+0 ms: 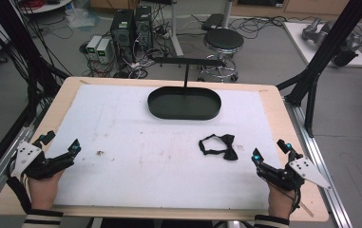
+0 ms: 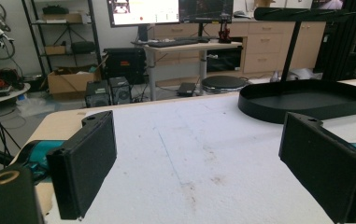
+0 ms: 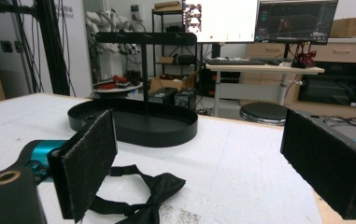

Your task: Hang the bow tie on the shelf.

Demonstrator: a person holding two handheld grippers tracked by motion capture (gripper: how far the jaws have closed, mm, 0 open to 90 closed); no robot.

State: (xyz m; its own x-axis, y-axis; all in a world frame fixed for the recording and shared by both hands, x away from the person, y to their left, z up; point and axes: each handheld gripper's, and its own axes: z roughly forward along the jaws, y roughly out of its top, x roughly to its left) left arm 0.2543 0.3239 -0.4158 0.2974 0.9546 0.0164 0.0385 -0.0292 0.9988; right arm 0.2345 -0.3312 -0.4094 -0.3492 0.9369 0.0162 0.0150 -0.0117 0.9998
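A black bow tie (image 1: 219,147) with its looped strap lies flat on the white mat, right of centre; in the right gripper view the bow tie (image 3: 140,191) sits low between the jaws, toward the left one. A black oval tray (image 1: 184,103) with an upright T-shaped stand (image 1: 186,61) rests at the mat's far middle, and the tray (image 2: 306,99) (image 3: 133,122) also appears ahead of each gripper. My left gripper (image 1: 63,144) rests open at the near left edge, nothing between its jaws. My right gripper (image 1: 270,150) is open at the near right, just right of the bow tie.
The white mat (image 1: 136,152) covers most of the wooden table (image 1: 276,102); it carries small dark specks (image 1: 100,153). Black frame posts (image 1: 311,76) stand at the table's right and left sides. A stool (image 1: 223,42) and computers (image 1: 131,28) sit on the floor beyond.
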